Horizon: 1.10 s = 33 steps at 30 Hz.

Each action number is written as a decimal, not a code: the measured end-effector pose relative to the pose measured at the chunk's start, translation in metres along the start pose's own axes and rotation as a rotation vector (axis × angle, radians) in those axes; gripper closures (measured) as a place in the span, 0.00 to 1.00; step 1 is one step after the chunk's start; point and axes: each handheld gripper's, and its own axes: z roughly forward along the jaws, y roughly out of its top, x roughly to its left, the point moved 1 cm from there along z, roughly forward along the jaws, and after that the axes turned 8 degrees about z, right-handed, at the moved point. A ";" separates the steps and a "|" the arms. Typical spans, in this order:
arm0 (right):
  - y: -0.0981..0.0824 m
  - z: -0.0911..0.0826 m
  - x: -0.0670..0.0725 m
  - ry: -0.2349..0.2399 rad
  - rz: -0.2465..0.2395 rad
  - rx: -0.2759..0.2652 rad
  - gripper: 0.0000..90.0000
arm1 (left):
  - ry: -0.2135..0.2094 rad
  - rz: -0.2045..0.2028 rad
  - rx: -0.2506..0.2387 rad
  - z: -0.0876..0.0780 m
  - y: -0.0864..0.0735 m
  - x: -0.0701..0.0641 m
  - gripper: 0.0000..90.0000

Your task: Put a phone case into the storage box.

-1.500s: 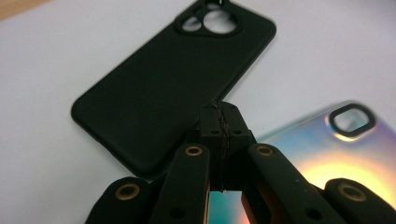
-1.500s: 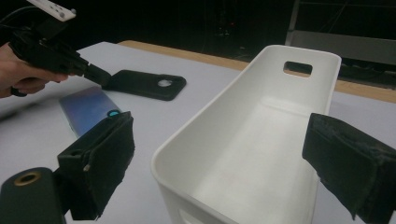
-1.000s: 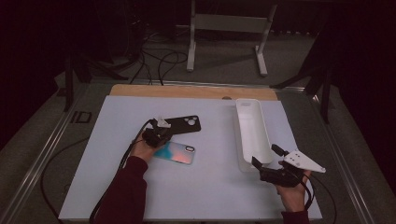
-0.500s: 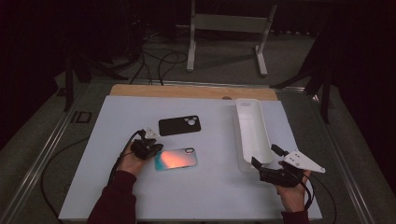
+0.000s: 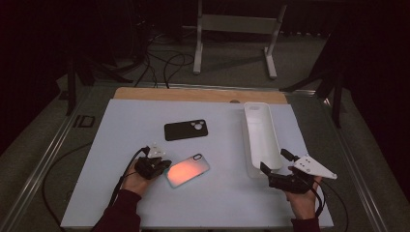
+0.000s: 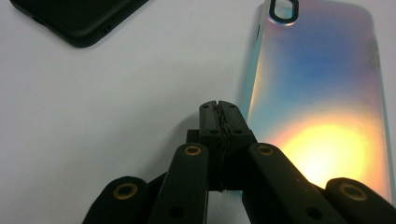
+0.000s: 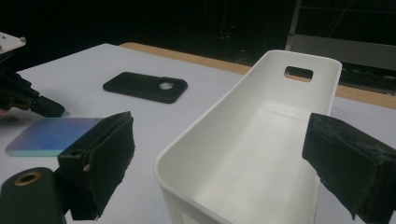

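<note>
Forearms are seen entering from the bottom edge of the high view, each hand wrapped around a gripper low over the white table surface (image 5: 125,140). The left gripper (image 5: 163,166) is held level, pointed right, its tip just beside the near end of the iridescent phone case (image 5: 188,170), which lies flat at the middle front of the table. The right gripper (image 5: 274,164) is held near the front right, its jaws spread apart at the near end of the white tray (image 5: 261,137). A black phone case (image 5: 186,129) is laid flat farther back, apart from the iridescent one.

In the left gripper view, the left gripper's jaws are seen pressed together with nothing between them, their tip over bare table just beside the long edge of the iridescent case; whether it is touched cannot be told. The black case is seen at the upper left corner.

In the right gripper view, the right gripper's pads are set wide apart, with the tray's near end seen between them. The black case, the iridescent case and the left gripper are seen beyond, at the left.
</note>
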 end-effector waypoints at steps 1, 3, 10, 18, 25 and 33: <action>0.000 0.000 0.000 0.000 0.001 -0.001 0.10 | -0.008 -0.011 -0.011 0.000 -0.001 0.001 0.99; 0.000 0.001 0.000 -0.001 0.000 -0.002 0.10 | -0.004 -0.016 -0.028 0.000 -0.002 0.002 0.96; 0.000 0.002 0.001 -0.001 -0.007 -0.001 0.10 | 0.090 -0.011 -0.119 -0.019 0.004 0.000 0.74; 0.001 0.004 -0.001 0.010 -0.010 -0.006 0.10 | 0.131 -0.047 -0.274 -0.063 0.001 0.005 0.50; 0.004 0.009 0.001 0.025 -0.041 -0.012 0.10 | 0.248 -0.073 -0.376 -0.106 -0.023 0.007 0.20; 0.007 0.012 -0.001 0.046 -0.046 -0.031 0.10 | 0.264 -0.128 -0.407 -0.128 -0.046 0.015 0.00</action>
